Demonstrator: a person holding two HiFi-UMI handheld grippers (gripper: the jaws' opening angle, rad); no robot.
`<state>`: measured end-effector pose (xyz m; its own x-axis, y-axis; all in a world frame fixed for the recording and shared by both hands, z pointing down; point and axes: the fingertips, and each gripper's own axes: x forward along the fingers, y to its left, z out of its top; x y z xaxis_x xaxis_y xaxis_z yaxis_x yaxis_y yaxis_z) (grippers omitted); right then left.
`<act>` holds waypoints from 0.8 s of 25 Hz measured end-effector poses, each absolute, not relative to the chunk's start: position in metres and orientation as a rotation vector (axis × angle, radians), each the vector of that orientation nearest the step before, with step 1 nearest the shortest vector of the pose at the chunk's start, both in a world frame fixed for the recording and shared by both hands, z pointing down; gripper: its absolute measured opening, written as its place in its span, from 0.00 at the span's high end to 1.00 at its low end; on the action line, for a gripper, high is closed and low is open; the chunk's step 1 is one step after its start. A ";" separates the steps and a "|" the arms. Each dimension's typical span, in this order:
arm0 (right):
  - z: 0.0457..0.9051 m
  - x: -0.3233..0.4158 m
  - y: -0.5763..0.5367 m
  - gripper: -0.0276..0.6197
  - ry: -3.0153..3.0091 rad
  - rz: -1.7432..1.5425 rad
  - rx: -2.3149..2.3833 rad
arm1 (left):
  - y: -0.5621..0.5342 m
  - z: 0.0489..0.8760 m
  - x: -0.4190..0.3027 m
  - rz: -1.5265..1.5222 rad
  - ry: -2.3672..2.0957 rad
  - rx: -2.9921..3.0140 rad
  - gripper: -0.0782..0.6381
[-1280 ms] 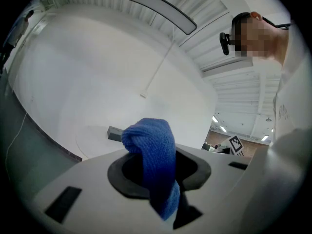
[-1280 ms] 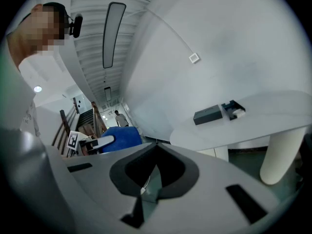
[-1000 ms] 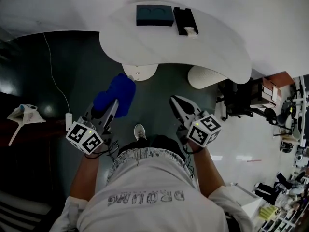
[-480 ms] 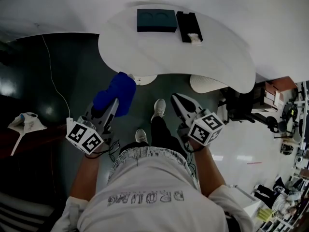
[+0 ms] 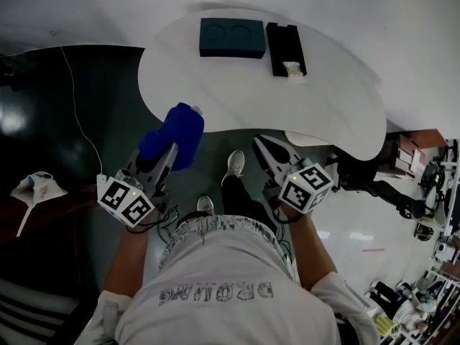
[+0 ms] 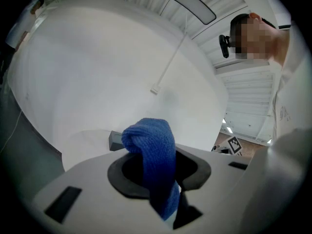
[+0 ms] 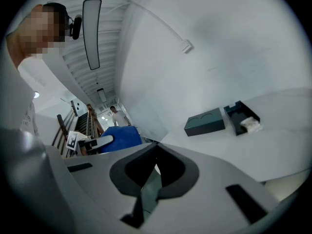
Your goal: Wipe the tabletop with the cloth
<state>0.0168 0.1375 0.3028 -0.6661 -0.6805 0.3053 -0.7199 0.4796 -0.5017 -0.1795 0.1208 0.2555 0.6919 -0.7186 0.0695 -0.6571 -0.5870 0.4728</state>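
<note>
A white rounded tabletop (image 5: 237, 85) lies ahead of me in the head view. My left gripper (image 5: 171, 152) is shut on a blue cloth (image 5: 175, 134), which bunches over its tips at the table's near left edge. In the left gripper view the cloth (image 6: 152, 152) hangs folded between the jaws, with the tabletop (image 6: 87, 143) just beyond. My right gripper (image 5: 261, 148) hovers below the near edge, right of the cloth. Its jaws meet with nothing between them in the right gripper view (image 7: 150, 182), which also shows the tabletop (image 7: 243, 150) and the cloth (image 7: 119, 137) to its left.
At the table's far side sit a dark teal box (image 5: 232, 38) and a black tray (image 5: 285, 47) with a small white wad (image 5: 293, 70). A white base (image 5: 316, 136) shows under the table. A thin cable (image 5: 75, 113) crosses the dark floor at left. Clutter stands at the right.
The person has stepped toward the table, one foot forward. Both grippers have come nearer its edge, and the cloth now overlaps the near left rim.
</note>
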 end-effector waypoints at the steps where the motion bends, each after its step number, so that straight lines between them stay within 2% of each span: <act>1: 0.304 0.020 0.130 0.95 -2.646 0.950 1.247 | 0.114 0.257 -0.176 -0.172 -1.065 2.430 0.72; 20: 0.327 0.097 -0.015 0.95 -2.632 1.021 1.100 | -0.020 0.286 -0.108 -0.100 -1.185 2.318 0.72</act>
